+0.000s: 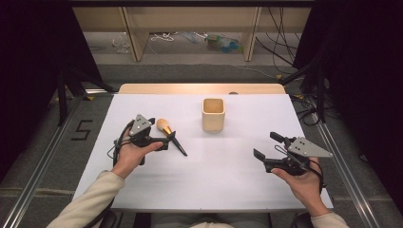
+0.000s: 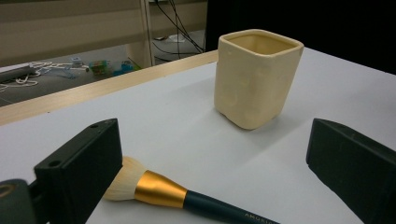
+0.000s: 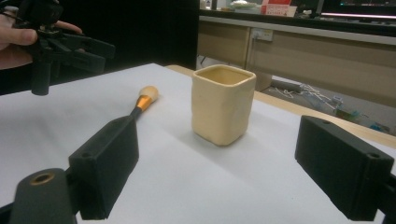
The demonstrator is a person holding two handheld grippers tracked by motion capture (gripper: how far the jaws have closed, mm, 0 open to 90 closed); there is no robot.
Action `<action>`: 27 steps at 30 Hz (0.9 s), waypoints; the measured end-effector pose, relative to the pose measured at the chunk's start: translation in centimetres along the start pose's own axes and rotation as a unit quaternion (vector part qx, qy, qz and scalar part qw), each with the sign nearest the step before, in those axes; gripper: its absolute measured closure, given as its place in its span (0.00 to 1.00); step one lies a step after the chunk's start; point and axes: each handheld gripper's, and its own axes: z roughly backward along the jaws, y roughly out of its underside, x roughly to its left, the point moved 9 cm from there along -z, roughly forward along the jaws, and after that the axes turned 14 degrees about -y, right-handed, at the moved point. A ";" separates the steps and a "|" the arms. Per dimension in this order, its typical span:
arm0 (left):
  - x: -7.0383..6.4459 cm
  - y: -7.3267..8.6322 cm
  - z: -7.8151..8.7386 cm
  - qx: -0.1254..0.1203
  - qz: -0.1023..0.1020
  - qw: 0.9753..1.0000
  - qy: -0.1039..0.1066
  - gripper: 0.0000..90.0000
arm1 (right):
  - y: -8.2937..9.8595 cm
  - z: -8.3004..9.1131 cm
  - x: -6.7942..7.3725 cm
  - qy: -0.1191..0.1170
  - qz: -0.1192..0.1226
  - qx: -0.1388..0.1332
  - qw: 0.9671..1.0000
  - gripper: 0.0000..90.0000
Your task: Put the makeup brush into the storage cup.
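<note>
A makeup brush (image 1: 169,133) with pale bristles, a gold ferrule and a dark handle lies flat on the white table (image 1: 214,175), left of centre. My left gripper (image 1: 167,140) is open right at it. In the left gripper view the brush (image 2: 154,189) lies between the wide-apart jaws, and neither jaw touches it. A cream square cup (image 1: 213,114) stands upright and empty behind the centre, also seen as cup (image 2: 254,77). My right gripper (image 1: 267,145) is open at the right, holding nothing, and faces the cup (image 3: 223,102) and the brush (image 3: 144,100).
The table's wooden far edge (image 1: 199,88) borders a grey floor with shelf legs and cables (image 1: 164,37). Metal rails (image 1: 337,156) run along both sides of the table. Bare white tabletop lies in front of the cup and between the two hands.
</note>
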 end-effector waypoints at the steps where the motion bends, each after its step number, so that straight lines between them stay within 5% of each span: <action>1: 0.0 -0.1 -0.2 -0.001 0.000 1.000 0.002 0.03 | 0.0 -0.1 0.1 -0.003 -0.002 -0.002 1.000 0.16; 20: 0.3 -1.2 -2.7 0.012 0.008 1.000 -0.015 0.04 | 0.1 0.0 -0.3 0.006 0.010 0.002 1.000 0.16; 24: 0.1 -0.8 -3.4 0.055 0.011 0.998 -0.024 0.04 | 0.1 0.0 -0.3 0.006 0.009 0.004 1.000 0.16; 27: 0.0 0.1 -4.0 0.105 0.008 0.994 -0.029 0.04 | 0.1 0.0 -0.3 0.005 0.009 0.005 1.000 0.16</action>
